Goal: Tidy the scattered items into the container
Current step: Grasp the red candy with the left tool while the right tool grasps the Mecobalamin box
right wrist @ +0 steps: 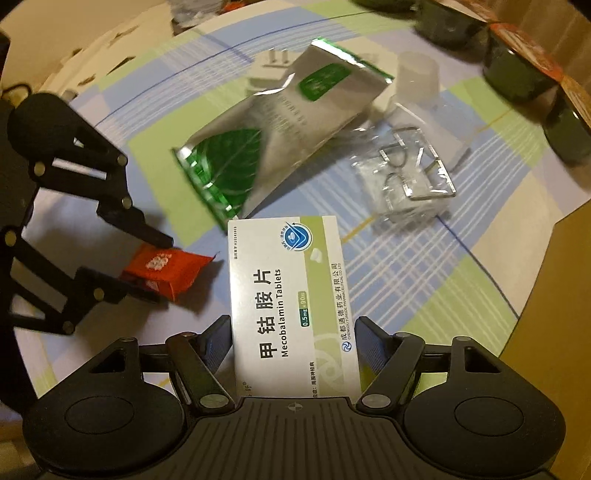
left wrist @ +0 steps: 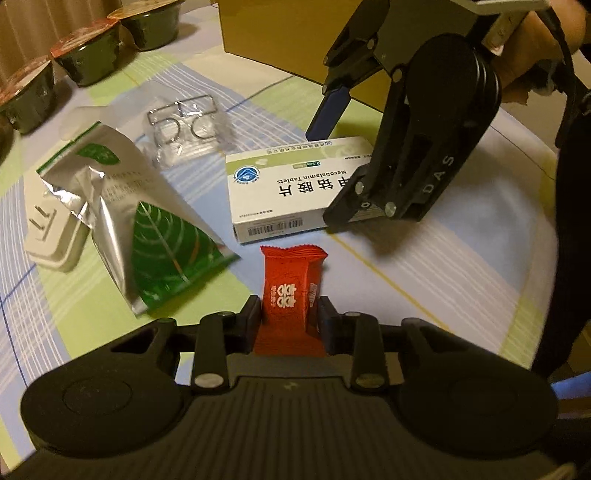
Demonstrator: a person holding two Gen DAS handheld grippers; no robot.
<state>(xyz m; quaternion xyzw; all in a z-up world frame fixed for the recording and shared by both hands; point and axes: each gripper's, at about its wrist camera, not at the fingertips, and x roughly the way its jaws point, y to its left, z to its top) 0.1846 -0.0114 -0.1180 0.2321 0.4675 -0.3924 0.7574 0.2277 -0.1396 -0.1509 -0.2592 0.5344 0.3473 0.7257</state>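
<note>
— Tongs on the left (left wrist: 290, 314) are seen at the lower centre of the left wrist view, clenched on a red candy packet (left wrist: 291, 295), which is pinched between both pads. Is the packet lifted?

— That cannot be told; in the right wrist view the red candy packet (right wrist: 166, 271) appears at centre left, low over the checked cloth of the surface (right wrist: 424, 266), and contact with the cloth is not clearly shown.

— And the right tongs (right wrist: 291, 347)?

— They are placed around a white tablet box (right wrist: 291, 302) marked "Mecobalamin Tablets", one finger on each long side. The left finger seems to be touching the box edge; a firm squeeze cannot be confirmed. In the left wrist view the right tongs (left wrist: 328, 147) are seen at the upper right, gripped by a hand (left wrist: 535, 48), with the tablet box (left wrist: 295, 188) at the centre of the frame.

— What else is laid out?

— A silver and green foil pouch (left wrist: 147, 229) is seen at centre left, partly over a white plug adapter (left wrist: 48, 229). A clear plastic blister pack (left wrist: 184, 125) is found above it. Dark bowls with sealed lids (left wrist: 88, 59) are lined along the upper left.

— The container?

— A brown cardboard box (left wrist: 288, 33) stands at the top centre, beyond the scattered items; probably that is it, though its opening is cut off.
</note>
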